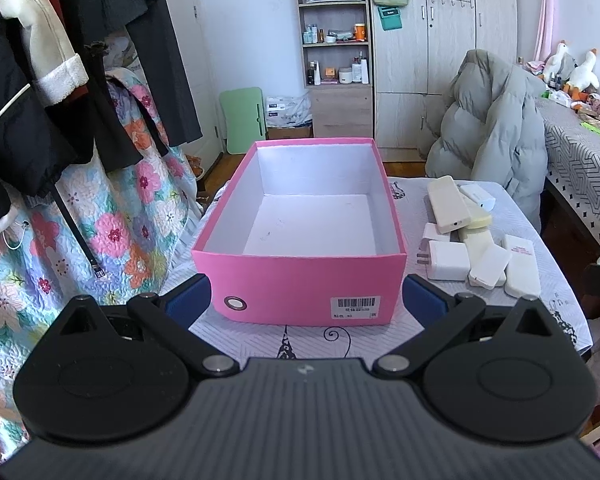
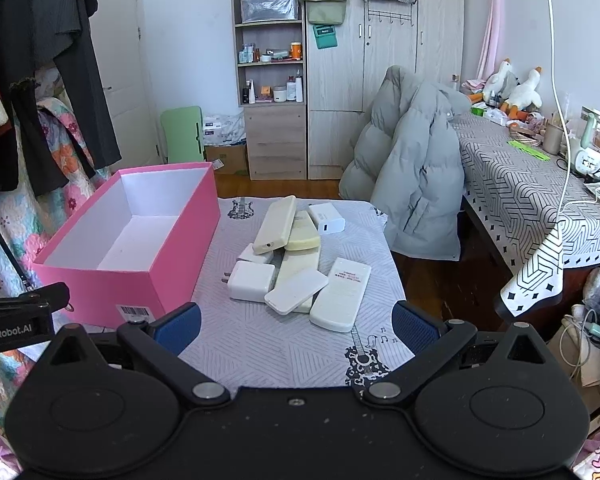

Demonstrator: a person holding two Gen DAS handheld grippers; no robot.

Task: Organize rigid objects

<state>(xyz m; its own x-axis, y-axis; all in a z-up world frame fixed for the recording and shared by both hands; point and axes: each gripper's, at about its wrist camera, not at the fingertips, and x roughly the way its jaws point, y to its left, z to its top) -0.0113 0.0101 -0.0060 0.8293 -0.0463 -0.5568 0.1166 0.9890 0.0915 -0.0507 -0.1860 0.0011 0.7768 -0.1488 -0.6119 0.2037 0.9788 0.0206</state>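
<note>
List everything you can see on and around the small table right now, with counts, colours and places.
Pink box: one, white inside, empty, left part of the table.
Remotes and chargers: a pile of about eight, white and cream, right of the box, partly stacked.
Tablecloth: one, grey with guitar prints, covering the table.
Puffer jacket: one, grey, draped over a chair behind the table.
Shelf unit: one, wooden, holding bottles, by the back wall.
Left gripper: jaws open, facing the box's near end.
Right gripper: jaws open, facing the pile.
</note>
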